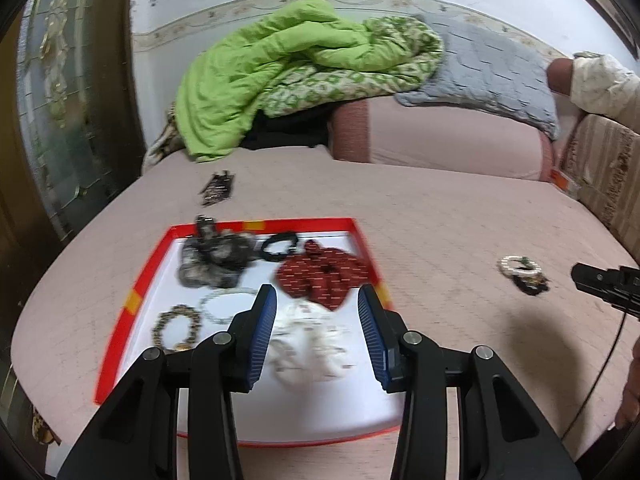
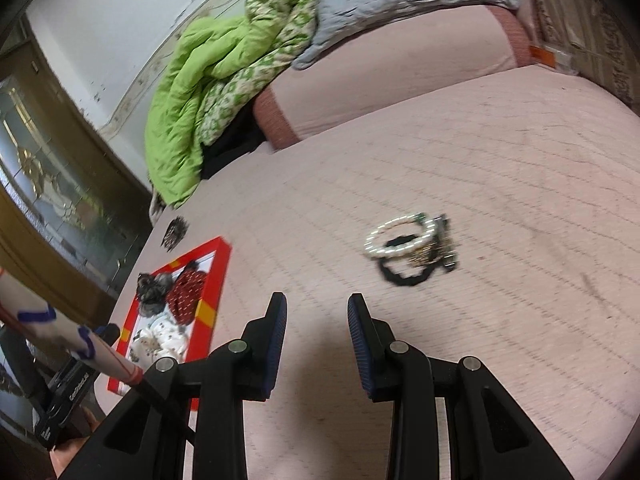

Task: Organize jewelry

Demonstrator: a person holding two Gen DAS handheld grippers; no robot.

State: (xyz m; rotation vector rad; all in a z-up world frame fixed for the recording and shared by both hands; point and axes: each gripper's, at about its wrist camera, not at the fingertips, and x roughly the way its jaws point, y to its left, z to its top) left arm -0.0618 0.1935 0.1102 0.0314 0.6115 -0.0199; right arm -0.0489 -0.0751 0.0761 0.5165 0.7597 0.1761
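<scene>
Both our tongs are spread, holding nothing. Left tongs [image 1: 316, 300] hover over the red tray [image 1: 132, 300]; the loose bracelet pile [image 2: 412, 246] sits ahead-right of the right tongs [image 2: 316, 308] on the bed. Risk: tangled pieces, a pinch lifts several and drops one.

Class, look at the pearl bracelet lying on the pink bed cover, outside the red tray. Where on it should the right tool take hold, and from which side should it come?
Grip the pearl bracelet on its near-left arc, coming down from above. It lies flat, so one finger can drop inside the ring. Its far-right side tangles with a black band and dark pieces, so avoid that. The right tool is open and empty.
</scene>
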